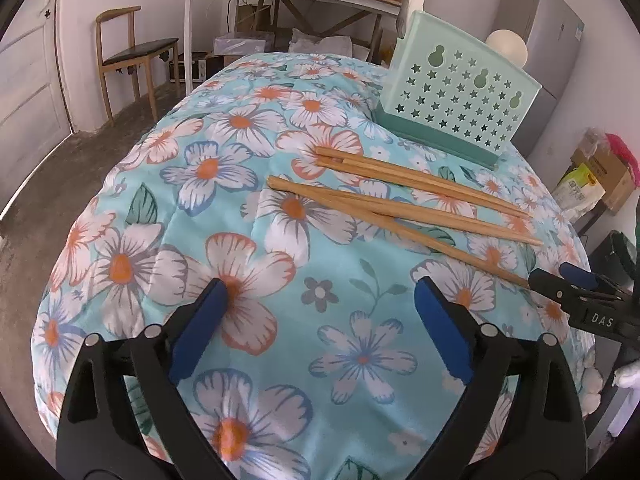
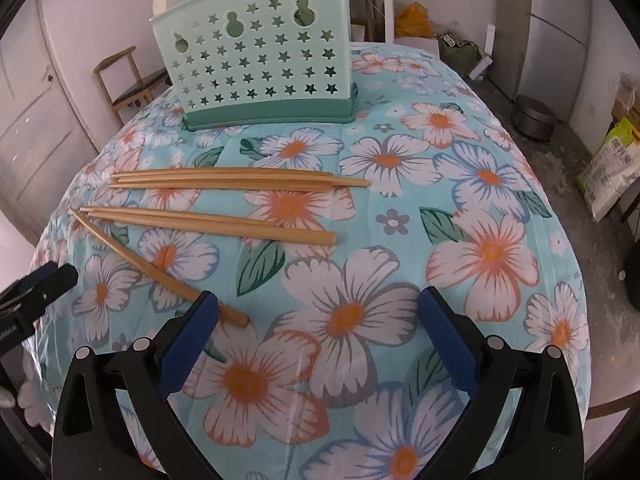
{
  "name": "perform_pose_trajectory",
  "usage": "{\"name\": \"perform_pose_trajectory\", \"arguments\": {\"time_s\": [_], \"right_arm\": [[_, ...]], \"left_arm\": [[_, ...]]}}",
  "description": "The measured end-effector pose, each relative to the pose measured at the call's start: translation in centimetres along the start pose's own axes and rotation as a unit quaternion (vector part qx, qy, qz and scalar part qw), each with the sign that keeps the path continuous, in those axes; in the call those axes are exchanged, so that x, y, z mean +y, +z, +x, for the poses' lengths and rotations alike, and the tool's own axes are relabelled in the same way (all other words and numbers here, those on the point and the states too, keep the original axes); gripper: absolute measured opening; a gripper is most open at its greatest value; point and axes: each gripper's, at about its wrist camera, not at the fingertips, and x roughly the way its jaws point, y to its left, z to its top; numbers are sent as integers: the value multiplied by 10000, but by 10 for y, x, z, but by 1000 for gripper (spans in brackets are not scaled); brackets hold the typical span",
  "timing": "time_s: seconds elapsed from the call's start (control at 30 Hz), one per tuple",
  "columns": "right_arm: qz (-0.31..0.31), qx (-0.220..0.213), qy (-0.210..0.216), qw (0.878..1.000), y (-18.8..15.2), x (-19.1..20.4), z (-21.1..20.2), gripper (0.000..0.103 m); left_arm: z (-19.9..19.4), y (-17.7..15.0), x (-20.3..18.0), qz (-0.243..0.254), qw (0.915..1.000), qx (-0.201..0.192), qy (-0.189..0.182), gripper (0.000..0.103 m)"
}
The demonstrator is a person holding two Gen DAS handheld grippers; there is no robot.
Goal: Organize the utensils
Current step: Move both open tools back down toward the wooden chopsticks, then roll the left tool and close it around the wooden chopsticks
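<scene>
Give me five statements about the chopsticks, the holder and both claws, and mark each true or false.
1. The chopsticks lie on the floral cloth. True.
2. The green holder lies tipped on its side. False: it stands upright.
3. The right claw is shut on a chopstick. False: it is open and holds nothing.
4. The left claw is open. True.
5. The holder's wall has round dots only. False: star cutouts.

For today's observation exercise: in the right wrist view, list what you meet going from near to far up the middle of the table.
Right gripper, open and empty → angled single chopstick → middle pair of chopsticks → far bundle of chopsticks → green utensil holder with star cutouts, standing upright on the floral tablecloth.
</scene>
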Motion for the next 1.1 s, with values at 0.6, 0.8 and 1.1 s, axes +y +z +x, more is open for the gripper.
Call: {"name": "perform_pose_trajectory", "arguments": {"time_s": [0.6, 0.8, 1.1], "right_arm": [[211, -316, -8, 9993, -4, -4, -1, 97], [223, -421, 32, 9989, -5, -5, -2, 97], [536, -346, 757, 9951, 3, -26, -8, 97]], "left_arm": [[4, -2, -3, 17, 10000, -61, 67, 95], [4, -3, -3, 5, 9999, -85, 55, 95], [-11, 3, -2, -87, 9985, -463, -292, 95]]}}
